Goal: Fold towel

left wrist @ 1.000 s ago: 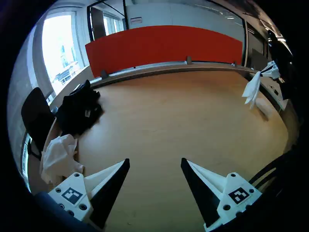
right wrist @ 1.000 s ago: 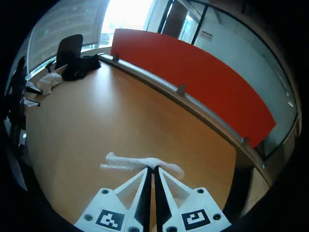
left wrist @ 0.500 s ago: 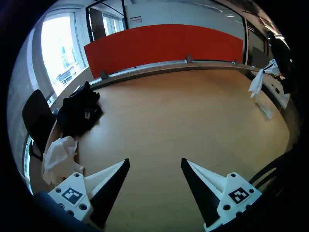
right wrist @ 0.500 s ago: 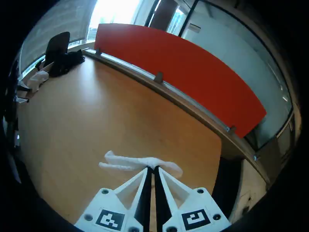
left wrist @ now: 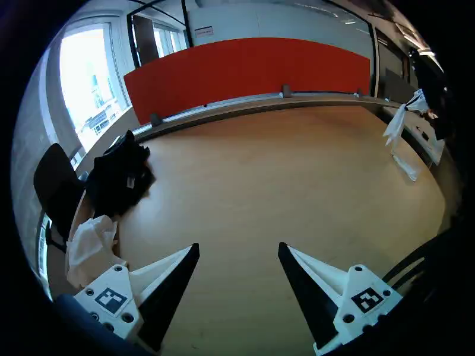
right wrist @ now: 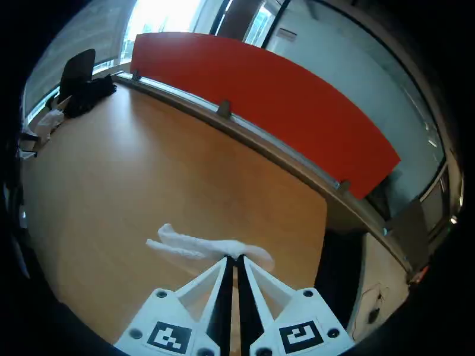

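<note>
Grips a bunched white towel (right wrist: 196, 244) in the right tool (right wrist: 236, 259), fingers pressed almost together on the cloth, pointed forward and down over the wooden desk (right wrist: 119, 166). Leaves the towel's loose ends sticking out to the left past the fingertips. Holds the left tool (left wrist: 237, 244) spread wide with nothing between the fingers, angled low over the bare middle of the desk. From the left gripper view, far right: same towel (left wrist: 394, 126) dangling near the desk's right edge; cannot tell whether its lower end touches the top. Further out, at the desk's left end: black garment pile (left wrist: 122, 172), crumpled white cloth (left wrist: 89, 249), dark chair (left wrist: 53, 184). Along the far edge: red partition (left wrist: 249, 68).
</note>
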The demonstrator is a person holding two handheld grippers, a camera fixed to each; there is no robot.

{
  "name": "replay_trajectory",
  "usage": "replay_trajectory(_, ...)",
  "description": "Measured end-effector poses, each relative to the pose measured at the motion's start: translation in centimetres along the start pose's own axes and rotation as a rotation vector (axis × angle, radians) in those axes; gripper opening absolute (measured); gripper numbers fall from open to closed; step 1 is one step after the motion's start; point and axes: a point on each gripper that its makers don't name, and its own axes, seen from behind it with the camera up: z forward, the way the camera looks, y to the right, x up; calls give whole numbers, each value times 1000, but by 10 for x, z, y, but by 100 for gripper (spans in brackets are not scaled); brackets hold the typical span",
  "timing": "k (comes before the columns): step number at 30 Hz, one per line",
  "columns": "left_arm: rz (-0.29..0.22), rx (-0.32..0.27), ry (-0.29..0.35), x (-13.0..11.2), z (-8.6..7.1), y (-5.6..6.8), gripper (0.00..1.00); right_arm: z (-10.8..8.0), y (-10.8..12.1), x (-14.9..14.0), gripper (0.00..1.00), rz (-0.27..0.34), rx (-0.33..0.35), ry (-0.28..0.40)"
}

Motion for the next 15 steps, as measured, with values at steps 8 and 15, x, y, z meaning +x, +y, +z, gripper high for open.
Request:
replay_trajectory(8,11,-3,2,3,0,2,99,-8,8,-32,4,22,-18,-38)
replay_trajectory(15,22,-6,2,3,-1,3,99,-16,14,-83,4,54,-37,-105)
